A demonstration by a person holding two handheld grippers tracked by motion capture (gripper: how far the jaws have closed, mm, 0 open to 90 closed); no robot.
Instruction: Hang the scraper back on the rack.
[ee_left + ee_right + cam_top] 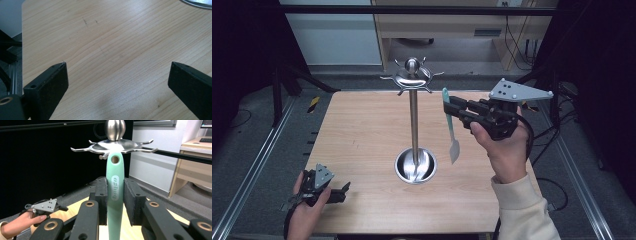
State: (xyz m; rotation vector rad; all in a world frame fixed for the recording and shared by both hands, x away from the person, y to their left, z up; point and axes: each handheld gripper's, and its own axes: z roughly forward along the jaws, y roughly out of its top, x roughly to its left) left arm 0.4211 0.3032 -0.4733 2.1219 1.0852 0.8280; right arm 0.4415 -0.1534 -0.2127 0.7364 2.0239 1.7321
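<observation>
Fingers [102, 202] of the right gripper [115, 202] clamp the spatula [115, 192]; line its hole up with a hook [103, 157] of the rack [413, 125], while the left gripper [117, 75] idles open.

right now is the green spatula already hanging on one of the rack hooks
No, the right gripper holds the green spatula just below the rack hooks.

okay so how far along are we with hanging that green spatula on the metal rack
Done: the right gripper has picked up the green spatula by its handle and raised it off the table. In hand: its hanging hole sits just below a hook of the metal rack, close to it. Left: slipping the hole over a hook and letting go. The left gripper is open, low over the table.
</observation>
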